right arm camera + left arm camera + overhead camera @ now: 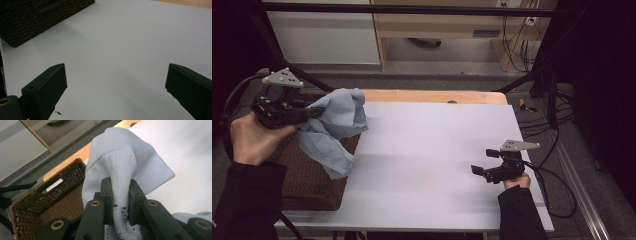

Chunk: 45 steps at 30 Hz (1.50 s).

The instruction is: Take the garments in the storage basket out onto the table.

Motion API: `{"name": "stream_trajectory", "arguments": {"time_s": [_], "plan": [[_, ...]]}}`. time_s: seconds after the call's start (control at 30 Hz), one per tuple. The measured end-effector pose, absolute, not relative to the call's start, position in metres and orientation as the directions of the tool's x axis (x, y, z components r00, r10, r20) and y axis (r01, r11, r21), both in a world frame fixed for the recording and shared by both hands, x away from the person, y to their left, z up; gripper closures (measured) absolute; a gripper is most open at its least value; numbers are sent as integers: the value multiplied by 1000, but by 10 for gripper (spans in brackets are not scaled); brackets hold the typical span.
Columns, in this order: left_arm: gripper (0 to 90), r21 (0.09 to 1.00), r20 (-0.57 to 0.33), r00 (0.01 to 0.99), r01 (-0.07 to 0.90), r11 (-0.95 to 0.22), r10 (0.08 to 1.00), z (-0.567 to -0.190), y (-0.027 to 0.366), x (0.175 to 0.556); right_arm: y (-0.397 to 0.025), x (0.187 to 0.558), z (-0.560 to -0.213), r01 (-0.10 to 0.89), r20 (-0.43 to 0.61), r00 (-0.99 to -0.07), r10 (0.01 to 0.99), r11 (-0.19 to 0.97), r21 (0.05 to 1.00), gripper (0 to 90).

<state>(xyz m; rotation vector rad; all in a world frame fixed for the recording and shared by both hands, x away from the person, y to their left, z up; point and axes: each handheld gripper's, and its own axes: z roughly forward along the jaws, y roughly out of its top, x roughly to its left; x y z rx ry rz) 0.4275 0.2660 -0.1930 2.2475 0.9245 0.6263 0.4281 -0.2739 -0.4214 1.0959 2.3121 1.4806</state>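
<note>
The bench (437, 165) carried a pale white surface sheet, with a strip of bare light wood (432, 96) exposed along its far edge. Beyond it lay a grey floor (442, 67). A white cabinet (324, 35) stood at far left, and a light wooden furniture unit (447, 25) stood beside it toward the right. Black frame bars (407, 9) crossed the top of the scene and slanted down at both sides. Dark cables (517, 45) hung at far right, and more cables (557, 150) lay on the floor right of the bench. Both side margins were in deep shadow; the bench surface was evenly lit.
</note>
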Motion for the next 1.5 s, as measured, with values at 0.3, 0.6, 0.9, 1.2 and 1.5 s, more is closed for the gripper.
{"name": "stream_trajectory", "arguments": {"time_s": [0.3, 0.6, 0.9, 1.2, 1.5], "plan": [[776, 687, 189, 673, 429, -586, 715, -195, 246, 429, -274, 428, -421, 483, 225, -711, 667, 229, 845, 43], [776, 681, 182, 702, 415, -603, 688, -203, 226, 433, -274, 428, -421, 482, 225, -711, 667, 230, 845, 43], [776, 676, 176, 725, 402, -618, 665, -209, 211, 435, -274, 428, -422, 482, 223, -712, 666, 232, 845, 43], [776, 658, 176, 750, 393, -643, 638, -218, 194, 438, -274, 428, -421, 482, 224, -712, 666, 231, 845, 43], [776, 640, 165, 768, 394, -660, 618, -228, 183, 442, -274, 428, -421, 483, 225, -711, 666, 230, 845, 43]]}}
